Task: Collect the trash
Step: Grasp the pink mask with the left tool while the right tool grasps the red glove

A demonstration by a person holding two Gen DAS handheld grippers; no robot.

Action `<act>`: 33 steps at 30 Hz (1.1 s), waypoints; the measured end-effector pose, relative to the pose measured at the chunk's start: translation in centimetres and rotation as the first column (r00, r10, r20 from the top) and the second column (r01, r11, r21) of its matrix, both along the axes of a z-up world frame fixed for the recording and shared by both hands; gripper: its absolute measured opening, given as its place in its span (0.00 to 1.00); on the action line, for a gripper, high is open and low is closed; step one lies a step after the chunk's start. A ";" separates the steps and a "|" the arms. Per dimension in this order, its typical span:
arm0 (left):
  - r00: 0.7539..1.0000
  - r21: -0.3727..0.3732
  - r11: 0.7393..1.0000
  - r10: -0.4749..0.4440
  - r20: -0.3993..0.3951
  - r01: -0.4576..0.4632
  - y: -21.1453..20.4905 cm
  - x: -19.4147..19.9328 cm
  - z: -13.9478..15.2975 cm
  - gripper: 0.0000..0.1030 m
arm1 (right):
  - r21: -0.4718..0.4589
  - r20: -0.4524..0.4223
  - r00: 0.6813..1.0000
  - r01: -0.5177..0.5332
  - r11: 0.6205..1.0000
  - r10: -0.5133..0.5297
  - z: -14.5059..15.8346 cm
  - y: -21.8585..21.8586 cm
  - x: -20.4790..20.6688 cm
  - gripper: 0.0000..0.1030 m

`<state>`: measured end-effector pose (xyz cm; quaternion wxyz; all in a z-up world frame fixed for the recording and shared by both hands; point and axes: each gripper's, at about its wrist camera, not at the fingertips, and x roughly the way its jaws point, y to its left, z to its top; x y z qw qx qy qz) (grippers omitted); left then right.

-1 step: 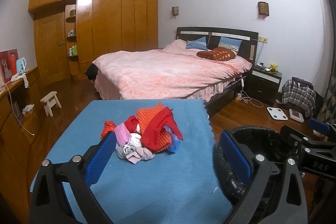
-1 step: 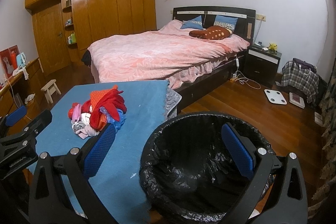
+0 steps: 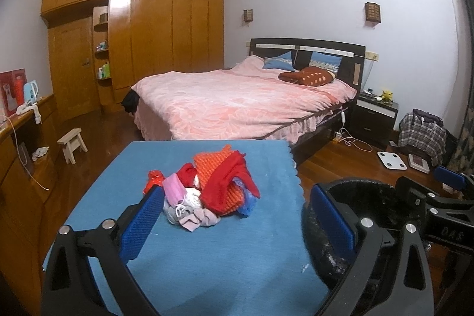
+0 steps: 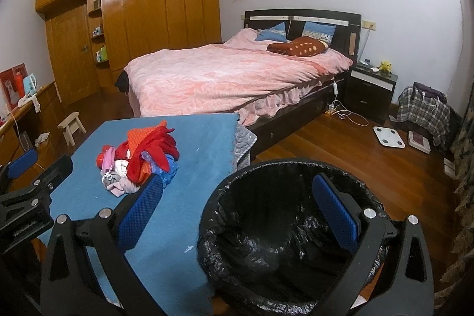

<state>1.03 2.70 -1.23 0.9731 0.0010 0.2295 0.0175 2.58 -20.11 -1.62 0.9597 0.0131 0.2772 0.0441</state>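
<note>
While you are holding both tools back from the work, the left gripper (image 3: 237,222) is standing wide apart and empty over the blue table cover (image 3: 207,256), and the right gripper (image 4: 237,205) is spread just as wide, framing the mouth of the black-lined bin (image 4: 284,227) just beside the table's right edge. The trash pile (image 3: 211,188) is sitting near the middle of the cover, well apart from both sets of jaws.

Your main risk is the tangle: the pieces are lying over one another, so a pinch on the red cloth may be dragging neighbours along and dropping them on the floor between table and bin. A deep grab may also be catching the cover itself.

What lies under the heap is hidden. The bin's bottom is too dark to read, and its near rim is being cut off by the right tool.
</note>
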 end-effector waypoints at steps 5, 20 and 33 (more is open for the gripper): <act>0.999 0.001 0.999 0.033 -0.002 -0.033 1.3 0.7 -0.2 0.94 | -0.008 -0.001 1.000 -0.018 1.000 0.018 -0.1 1.4 1.4 0.95; 0.988 0.042 0.989 0.142 -0.062 -0.140 9.7 6.1 -3.6 0.94 | -0.026 -0.022 0.992 -0.124 0.992 0.124 -2.8 9.7 8.6 0.95; 0.970 0.049 0.983 0.185 -0.158 -0.179 14.9 12.0 -9.7 0.94 | -0.051 -0.107 0.983 -0.152 0.987 0.146 -8.2 14.7 14.2 0.75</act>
